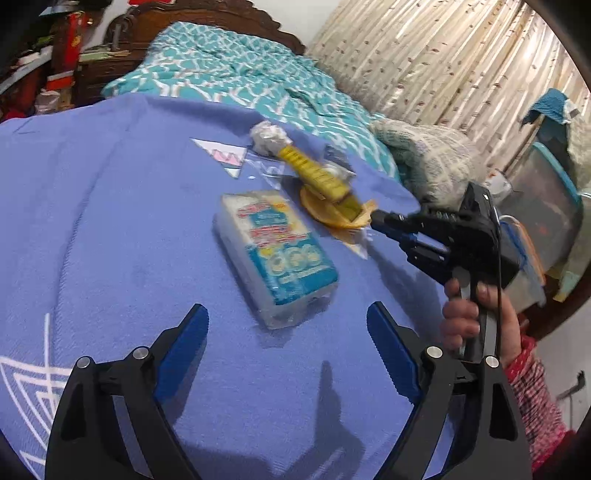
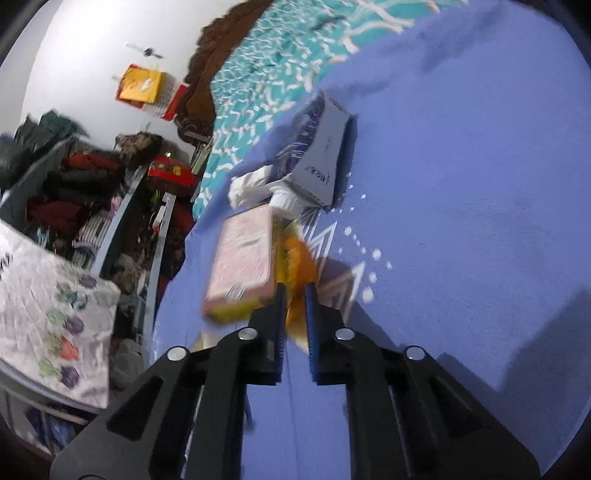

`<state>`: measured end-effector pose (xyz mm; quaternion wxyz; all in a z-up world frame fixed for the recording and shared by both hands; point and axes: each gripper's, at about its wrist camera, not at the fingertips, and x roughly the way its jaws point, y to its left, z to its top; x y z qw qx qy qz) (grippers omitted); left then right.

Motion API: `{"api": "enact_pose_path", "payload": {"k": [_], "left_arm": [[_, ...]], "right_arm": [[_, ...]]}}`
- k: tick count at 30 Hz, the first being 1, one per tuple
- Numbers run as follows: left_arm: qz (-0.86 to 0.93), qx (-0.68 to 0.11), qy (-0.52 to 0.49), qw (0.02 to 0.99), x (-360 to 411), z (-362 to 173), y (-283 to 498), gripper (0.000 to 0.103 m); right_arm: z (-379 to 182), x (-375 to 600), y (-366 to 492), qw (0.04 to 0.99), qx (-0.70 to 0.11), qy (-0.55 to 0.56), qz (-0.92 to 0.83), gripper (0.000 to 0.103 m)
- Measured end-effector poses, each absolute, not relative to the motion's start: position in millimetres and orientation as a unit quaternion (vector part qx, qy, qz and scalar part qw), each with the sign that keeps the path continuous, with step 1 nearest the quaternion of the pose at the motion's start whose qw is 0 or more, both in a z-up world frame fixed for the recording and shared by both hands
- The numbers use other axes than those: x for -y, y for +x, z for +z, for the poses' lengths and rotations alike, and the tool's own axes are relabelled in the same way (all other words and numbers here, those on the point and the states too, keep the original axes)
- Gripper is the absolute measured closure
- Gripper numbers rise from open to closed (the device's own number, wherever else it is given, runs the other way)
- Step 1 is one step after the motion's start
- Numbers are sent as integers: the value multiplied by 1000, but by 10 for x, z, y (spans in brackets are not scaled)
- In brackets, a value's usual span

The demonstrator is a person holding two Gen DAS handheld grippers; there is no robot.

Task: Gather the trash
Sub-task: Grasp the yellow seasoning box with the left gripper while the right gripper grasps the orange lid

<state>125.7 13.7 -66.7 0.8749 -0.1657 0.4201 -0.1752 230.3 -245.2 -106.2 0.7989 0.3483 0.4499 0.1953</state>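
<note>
Trash lies on a blue blanket (image 1: 110, 221). In the left wrist view a blue-and-white packet (image 1: 277, 251) sits just beyond my left gripper (image 1: 287, 310), which stands open above the blanket with nothing pressed between its pads. Behind the packet lie a yellow box (image 1: 317, 177), a crumpled white paper (image 1: 267, 136) and an orange wrapper (image 1: 332, 218). My right gripper (image 1: 376, 218) comes in from the right, held by a hand (image 1: 476, 317). Its view shows the right gripper (image 2: 294, 291) shut on the orange wrapper (image 2: 299, 266), beside a pink box (image 2: 243, 258) and a grey packet (image 2: 325, 155).
A turquoise patterned bedspread (image 1: 229, 70) and a wooden headboard (image 1: 207, 14) lie beyond the blanket. A knitted cloth (image 1: 424, 158), a curtain (image 1: 443, 59) and plastic bins (image 1: 546, 206) stand at the right. Shelves of clothes (image 2: 85, 192) line the bedside in the right wrist view.
</note>
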Motion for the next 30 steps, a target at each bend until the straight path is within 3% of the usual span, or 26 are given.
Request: {"api": "enact_pose_path", "payload": {"k": [7,12,13,14,15,16,20,23,25,26,27,30], "left_arm": [[-215,-395,-158,879,-14,-234,1545,19],[-214,-456,-136,853,329,-141,2335,19],[-207,-469,-133,848,386,-155,2476,19],[-205,-497,-136,832,473,-217,2740,19],[-202,-513,-141,822,501,-273,2876,19],[-186,-541,-142,808,549,-379,3087,19],[-149,-595,-187,768,483,-767,3503,20],[-157,-608,-251,736,370,-968,3650,31],[-164,-601,-275,732,335,-996,3684,32],[-170,-600,-281,729,337,-1003,3706,43],[-175,-602,-283,725,353,-1014,3713,62],[-182,-593,-271,736,392,-961,3658,71]], "right_arm": [[-663,2797,1268,858,-403,254,194,92],[-700,2993,1220,857,-407,262,174,86],[-731,3010,1284,848,-408,285,182,65],[-759,3015,1356,840,-408,306,185,20],[-780,3018,1385,838,-403,319,185,10],[-791,3007,1445,836,-393,333,187,13],[-850,2757,1884,816,-425,330,211,48],[-1006,2630,2224,794,-447,356,206,53],[-1097,2554,2414,785,-454,371,202,54],[-1150,2506,2518,779,-458,377,203,62],[-1207,2459,2608,774,-464,380,202,68],[-1296,2457,2667,768,-466,396,190,82]]}}
